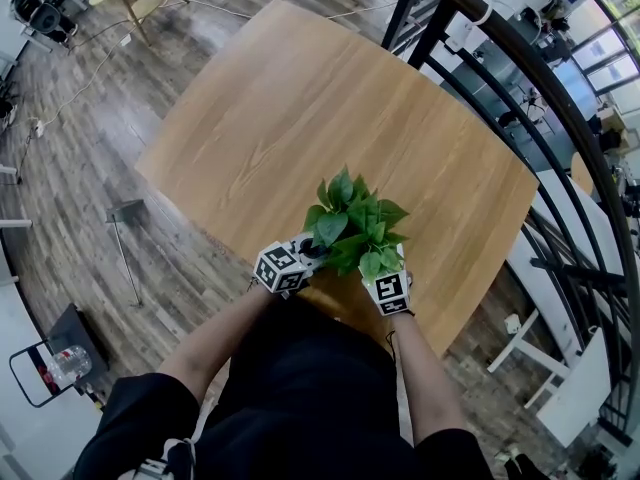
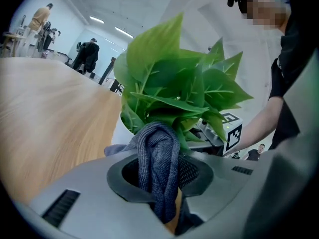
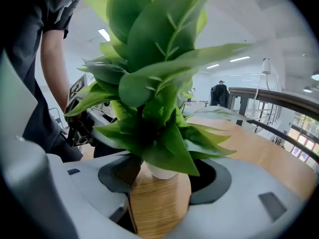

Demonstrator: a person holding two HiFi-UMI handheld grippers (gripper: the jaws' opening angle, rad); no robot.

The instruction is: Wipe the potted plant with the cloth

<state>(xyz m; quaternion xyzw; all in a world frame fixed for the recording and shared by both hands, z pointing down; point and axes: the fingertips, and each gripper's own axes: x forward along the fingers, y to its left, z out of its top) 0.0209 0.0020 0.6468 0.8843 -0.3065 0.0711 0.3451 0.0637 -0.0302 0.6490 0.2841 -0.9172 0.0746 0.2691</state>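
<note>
The potted plant [image 1: 353,226], with broad green leaves and a small white pot [image 3: 160,172], stands near the front edge of the wooden table [image 1: 290,118]. My left gripper [image 1: 310,252] is at the plant's left side, shut on a grey knitted cloth [image 2: 158,166]. In the left gripper view the bunched cloth touches the lower leaves [image 2: 169,91]. My right gripper [image 1: 386,270] is open at the plant's right side, and the pot sits in the gap between its fingertips [image 3: 119,169]. I cannot tell whether they touch the pot.
A black curved railing [image 1: 560,98] runs along the table's right side. A wood plank floor [image 1: 70,168] lies to the left, with a thin metal stand [image 1: 128,238] and a black crate [image 1: 50,363] on it. People stand far off in the left gripper view.
</note>
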